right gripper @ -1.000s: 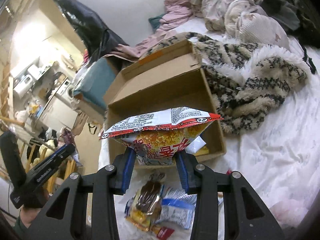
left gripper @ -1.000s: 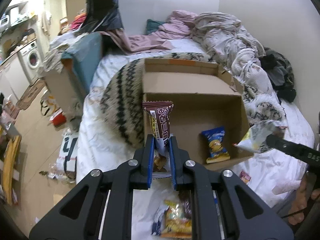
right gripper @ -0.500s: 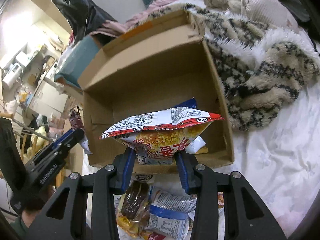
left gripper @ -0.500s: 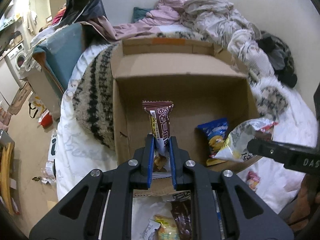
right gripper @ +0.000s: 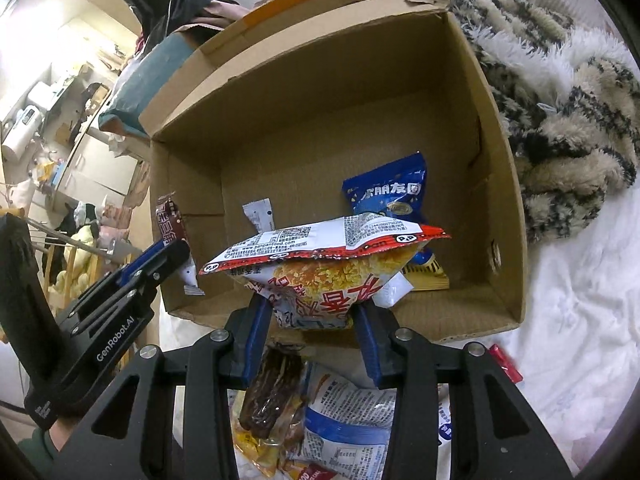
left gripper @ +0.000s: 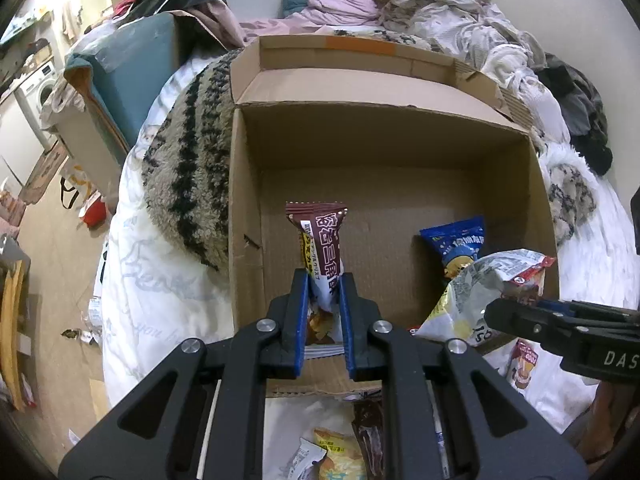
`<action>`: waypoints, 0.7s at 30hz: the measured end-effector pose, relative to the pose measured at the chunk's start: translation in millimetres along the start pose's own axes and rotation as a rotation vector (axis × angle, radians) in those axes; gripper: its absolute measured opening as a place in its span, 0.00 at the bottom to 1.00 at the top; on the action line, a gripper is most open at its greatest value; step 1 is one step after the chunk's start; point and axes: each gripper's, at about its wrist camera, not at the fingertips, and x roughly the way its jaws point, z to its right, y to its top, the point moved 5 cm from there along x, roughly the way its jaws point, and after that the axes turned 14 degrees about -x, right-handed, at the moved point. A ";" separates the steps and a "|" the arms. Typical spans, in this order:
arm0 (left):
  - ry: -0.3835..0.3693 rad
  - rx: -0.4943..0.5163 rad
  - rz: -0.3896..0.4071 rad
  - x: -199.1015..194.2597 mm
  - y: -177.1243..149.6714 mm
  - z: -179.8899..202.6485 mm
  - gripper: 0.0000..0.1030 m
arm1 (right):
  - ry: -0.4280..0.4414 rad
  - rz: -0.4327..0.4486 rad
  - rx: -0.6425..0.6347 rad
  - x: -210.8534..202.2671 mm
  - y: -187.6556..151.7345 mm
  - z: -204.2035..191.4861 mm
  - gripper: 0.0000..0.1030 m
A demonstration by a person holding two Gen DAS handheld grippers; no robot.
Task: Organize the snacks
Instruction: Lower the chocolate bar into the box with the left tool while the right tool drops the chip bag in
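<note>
Both your grippers have dropped over the cardboard box (right gripper: 496, 184), where a blue packet (right gripper: 386, 196) lies. Your left gripper (left gripper: 323, 296) pinches the brown bar (left gripper: 320, 240); your right gripper (right gripper: 316, 316), jaws just easing wider, grips the red-edged bag (right gripper: 320, 256).

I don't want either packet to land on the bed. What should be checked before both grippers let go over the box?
1. Left gripper shut on the brown snack bar: ok.
2. Right gripper gripping the red-edged snack bag: ok; its jaws have just been opening slightly.
3. Bar above the cardboard box floor: ok.
4. Bag past the near box wall: cannot tell.
5. Free floor left beside the blue packet: ok.
</note>
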 end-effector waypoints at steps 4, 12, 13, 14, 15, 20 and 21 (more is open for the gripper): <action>0.000 0.012 0.025 -2.6 1.6 0.6 0.12 | 0.008 0.020 0.011 -1.7 3.1 1.2 0.43; -0.002 0.026 0.017 -4.5 0.7 1.8 0.25 | -0.036 0.090 0.015 -13.6 8.0 5.3 0.75; -0.001 0.022 0.020 -5.6 0.9 1.5 0.38 | -0.035 0.089 0.020 -13.3 7.7 6.2 0.75; 0.000 0.018 0.027 -7.0 1.0 0.9 0.51 | -0.035 0.089 0.025 -13.2 7.5 7.0 0.75; -0.001 0.014 0.036 -8.9 1.3 0.5 0.57 | -0.036 0.089 0.028 -13.0 7.4 7.6 0.75; -0.008 0.022 0.050 -15.0 0.8 2.5 0.74 | -0.042 0.098 0.024 -16.4 8.0 9.4 0.75; -0.017 0.026 0.045 -15.5 0.4 3.1 0.74 | -0.045 0.099 0.019 -17.3 8.2 8.7 0.75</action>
